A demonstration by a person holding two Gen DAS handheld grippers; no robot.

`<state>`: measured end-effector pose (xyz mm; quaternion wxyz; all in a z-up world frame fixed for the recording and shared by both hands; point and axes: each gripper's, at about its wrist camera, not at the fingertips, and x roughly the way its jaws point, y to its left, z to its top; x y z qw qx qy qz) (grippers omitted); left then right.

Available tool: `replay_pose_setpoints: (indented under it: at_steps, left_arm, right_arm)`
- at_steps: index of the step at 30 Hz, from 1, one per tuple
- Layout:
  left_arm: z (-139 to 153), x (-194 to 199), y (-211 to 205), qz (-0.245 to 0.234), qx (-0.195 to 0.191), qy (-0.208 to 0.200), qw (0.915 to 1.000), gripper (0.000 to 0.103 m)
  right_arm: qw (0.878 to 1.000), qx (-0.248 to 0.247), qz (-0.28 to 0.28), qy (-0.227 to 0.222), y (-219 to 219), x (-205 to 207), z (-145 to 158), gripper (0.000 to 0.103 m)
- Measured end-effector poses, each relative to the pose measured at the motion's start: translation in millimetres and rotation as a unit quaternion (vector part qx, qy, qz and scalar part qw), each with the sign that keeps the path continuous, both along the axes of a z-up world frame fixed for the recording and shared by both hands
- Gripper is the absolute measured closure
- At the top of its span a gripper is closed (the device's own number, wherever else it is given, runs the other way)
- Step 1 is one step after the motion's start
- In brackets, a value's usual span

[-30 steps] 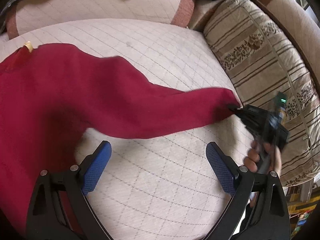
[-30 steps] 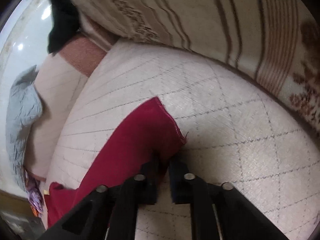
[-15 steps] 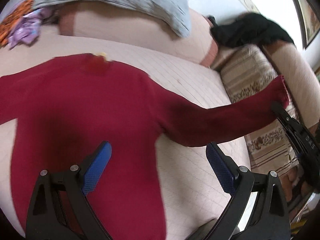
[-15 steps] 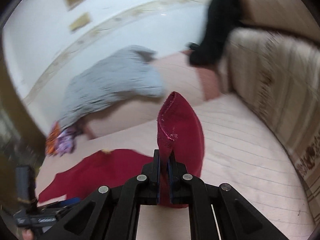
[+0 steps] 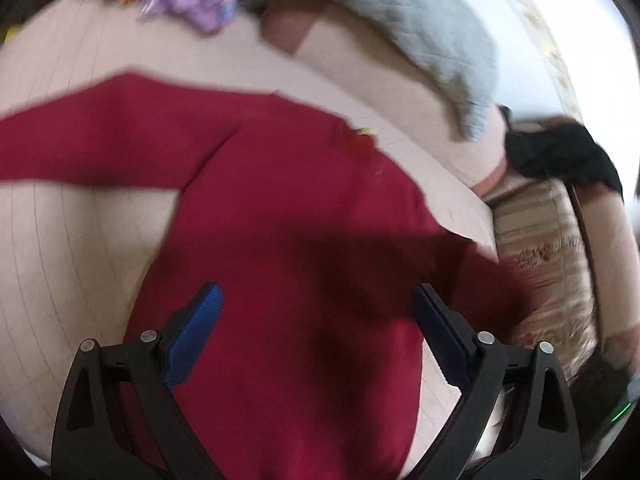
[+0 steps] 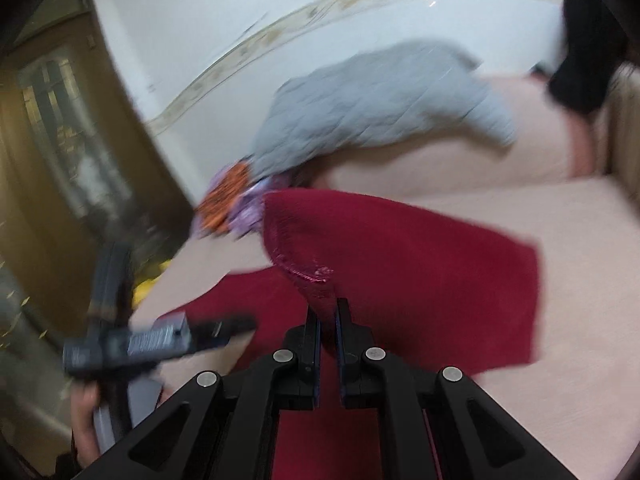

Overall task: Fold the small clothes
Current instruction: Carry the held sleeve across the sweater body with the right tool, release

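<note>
A red sweater (image 5: 288, 264) lies spread on a beige quilted sofa seat (image 5: 72, 248), filling the middle and lower part of the left wrist view, with one sleeve (image 5: 88, 148) stretched toward the left edge of the frame. The left gripper (image 5: 316, 320) hangs over the sweater's body with its blue-padded fingers (image 5: 196, 332) wide apart and nothing between them. In the right wrist view the right gripper (image 6: 328, 312) sits at the bottom centre, its jaws closed tight on the cuff (image 6: 308, 272) of the other sleeve, which is lifted and drawn across above the rest of the garment; the stitched cuff edge stands just above the fingertips. At the lower left of that view the left gripper (image 6: 160, 340) shows as a blurred dark shape, held by a hand (image 6: 84, 412). A grey quilted blanket (image 6: 376, 108) is draped over the sofa back in the upper middle of the frame, and beside it to the left lies a purple and orange bundle (image 6: 230, 200), probably crumpled cloth, though the blur makes that hard to settle. A black garment (image 5: 560, 156) rests at the right of the left wrist view above a striped patterned cushion (image 5: 540, 248).
</note>
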<state>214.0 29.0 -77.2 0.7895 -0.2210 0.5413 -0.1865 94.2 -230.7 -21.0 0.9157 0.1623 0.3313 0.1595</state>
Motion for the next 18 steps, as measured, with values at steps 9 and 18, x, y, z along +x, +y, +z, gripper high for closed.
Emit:
replay_pose_setpoints:
  at_steps: [9, 18]
  left_arm:
    - [-25, 9, 6, -0.007, 0.000, 0.057, 0.9983, 0.008]
    - [-47, -6, -5, -0.014, 0.045, 0.099, 0.9939, 0.018]
  right_arm:
    - [0.977, 0.007, 0.124, 0.174, 56, 33, -97, 0.086]
    - [0.982, 0.093, 0.086, 0.136, -58, 60, -54, 0.038]
